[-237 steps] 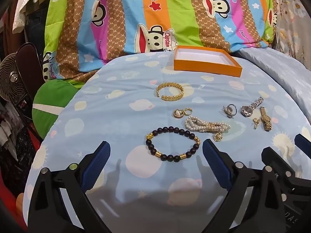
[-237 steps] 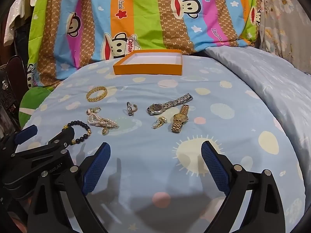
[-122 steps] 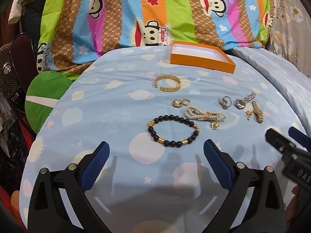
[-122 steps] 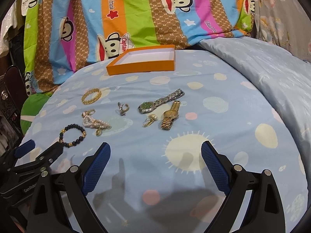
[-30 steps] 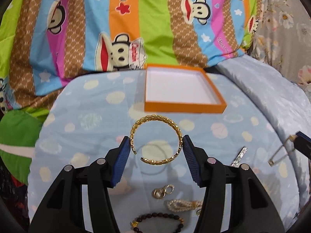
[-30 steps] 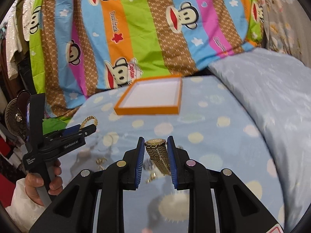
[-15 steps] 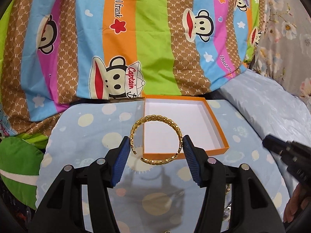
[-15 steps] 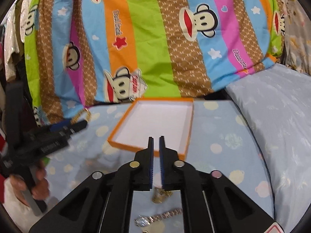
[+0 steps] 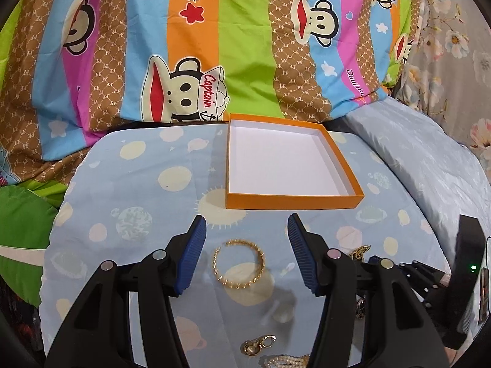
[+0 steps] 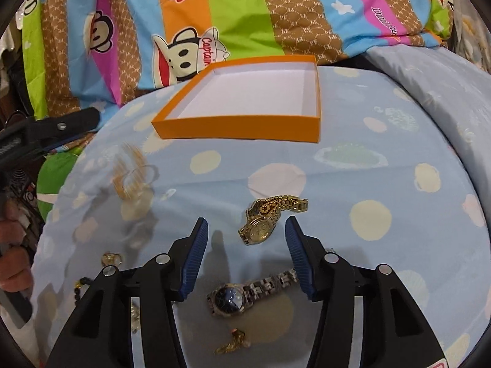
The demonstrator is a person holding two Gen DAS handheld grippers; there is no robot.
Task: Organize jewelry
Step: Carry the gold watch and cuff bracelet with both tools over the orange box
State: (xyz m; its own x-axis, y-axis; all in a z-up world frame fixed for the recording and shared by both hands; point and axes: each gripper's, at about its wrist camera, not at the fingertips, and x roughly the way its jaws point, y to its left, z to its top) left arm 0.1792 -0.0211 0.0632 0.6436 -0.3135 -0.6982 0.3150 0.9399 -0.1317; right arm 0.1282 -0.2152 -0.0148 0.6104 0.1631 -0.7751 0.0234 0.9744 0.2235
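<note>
The gold bangle [image 9: 239, 263] lies loose on the blue bedding, in the gap between my left gripper's [image 9: 246, 218] open fingers and clear of both pads. In the right wrist view the bangle [image 10: 130, 173] is a blur. The orange box [image 9: 291, 204] stands just beyond it, white inside and holding nothing. My right gripper [image 10: 246, 220] has its jaws opening. The gold watch [image 10: 267, 217] lies crumpled on the bedding between its fingertips, touched by neither pad. Lower between the fingers lies the silver watch [image 10: 242, 296].
Gold earrings [image 9: 259, 345] and a pearl bracelet [image 9: 285, 360] lie near the left gripper's base. A small gold charm [image 10: 233, 345], a ring [image 10: 112, 257] and dark beads [image 10: 79, 288] lie near the right one. A striped cartoon quilt [image 9: 245, 46] rises behind the box. A hand [image 10: 12, 245] shows at left.
The bangle has left the left gripper's pads and dropped onto the bedding short of the box. The gold watch has fallen from the right gripper, which sank towards the bed with its jaws parting.
</note>
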